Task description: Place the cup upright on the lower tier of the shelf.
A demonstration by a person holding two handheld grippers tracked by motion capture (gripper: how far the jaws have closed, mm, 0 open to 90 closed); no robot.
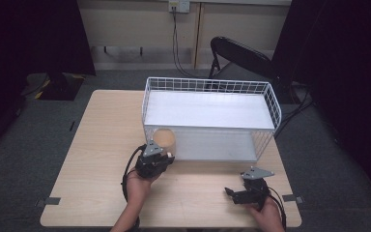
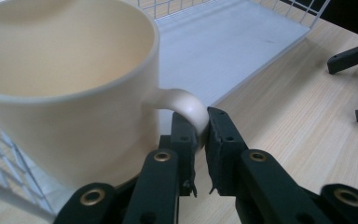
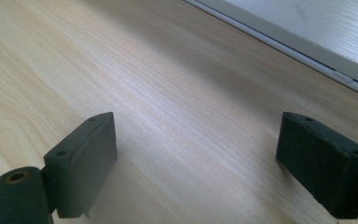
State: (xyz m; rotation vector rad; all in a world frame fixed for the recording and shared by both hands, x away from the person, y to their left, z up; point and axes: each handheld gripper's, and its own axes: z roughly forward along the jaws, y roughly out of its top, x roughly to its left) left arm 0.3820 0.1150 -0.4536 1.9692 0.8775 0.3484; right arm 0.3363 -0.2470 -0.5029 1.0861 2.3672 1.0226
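Black jaws of the left gripper [image 2: 202, 140] were clamped on the handle of a cream mug [image 2: 70, 84]. From the high view the mug [image 1: 164, 139] sat at the lower shelf's front-left corner of a white wire rack [image 1: 265, 96], at 12 o'clock from that gripper [image 1: 165, 157]. At 5 o'clock, the right gripper [image 3: 196, 158] hovered over the wooden table [image 1: 101, 145] with jaws wide apart.

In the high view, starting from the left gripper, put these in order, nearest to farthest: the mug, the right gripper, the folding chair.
1. Mug, at the left gripper, its handle between the fingers.
2. Right gripper, toward the table's near right.
3. Folding chair, behind the wire rack, beyond the table.
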